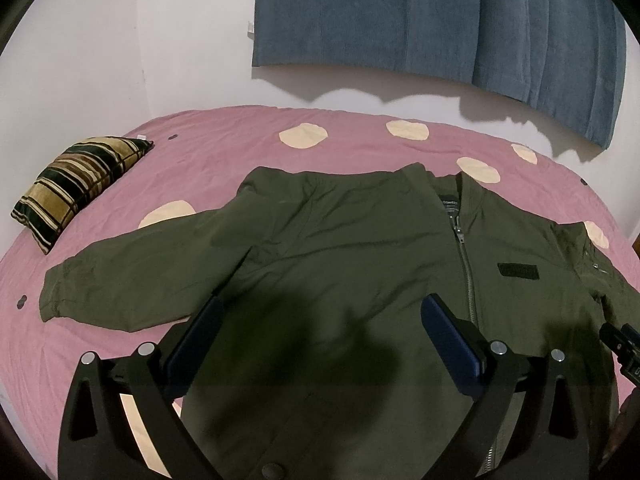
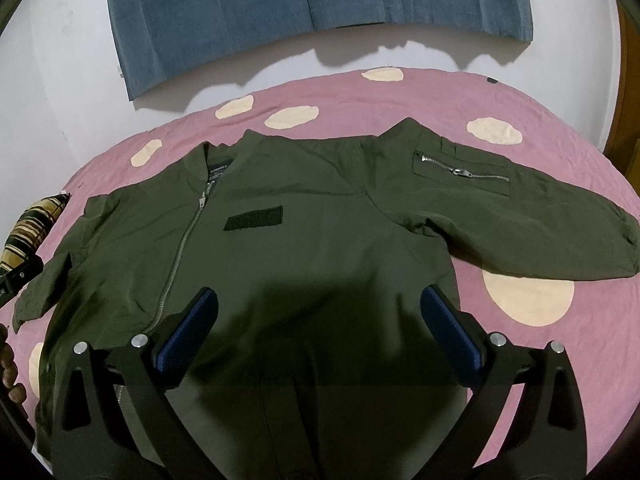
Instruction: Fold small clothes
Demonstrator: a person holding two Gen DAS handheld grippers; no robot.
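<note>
A small olive green zip jacket lies flat and face up on the pink bed, both sleeves spread out; it also shows in the right wrist view. My left gripper is open and empty, hovering over the jacket's left half near the hem. My right gripper is open and empty, hovering over the jacket's right half. The left sleeve reaches left. The right sleeve with a zip pocket reaches right. The right gripper's tip shows at the left view's right edge.
The pink bedsheet with cream dots covers the bed. A striped brown and black cushion lies at the far left. A blue curtain hangs on the white wall behind the bed.
</note>
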